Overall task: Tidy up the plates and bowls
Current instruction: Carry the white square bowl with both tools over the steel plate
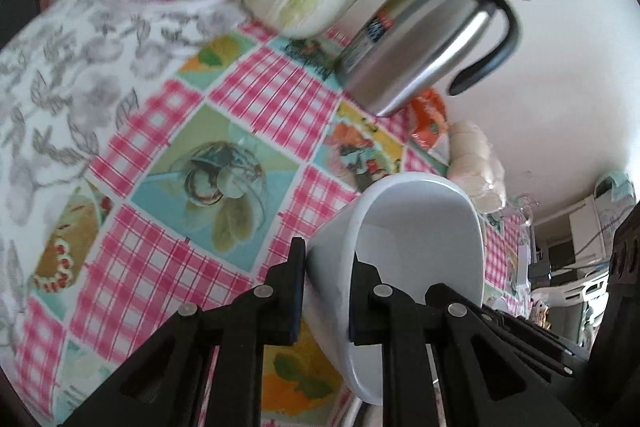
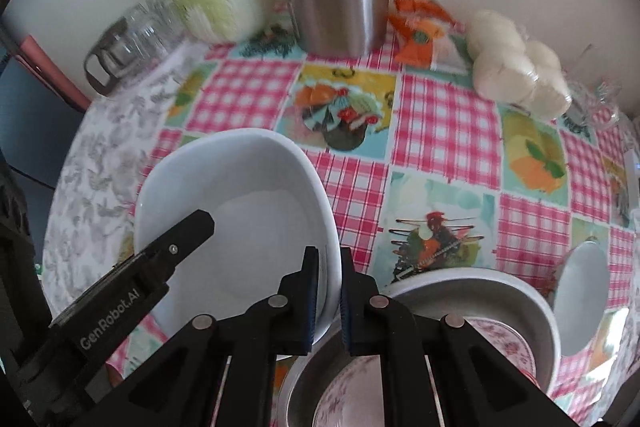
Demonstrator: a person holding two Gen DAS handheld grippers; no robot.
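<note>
Both sets of fingers pinch the rim of one white bowl (image 2: pixel 240 211), the left gripper (image 1: pixel 326 291) on one side, the right gripper (image 2: pixel 330 299) on the other. It hangs tilted above the counter (image 2: pixel 440 131). If one hand pulls away, it could slip and break.
</note>
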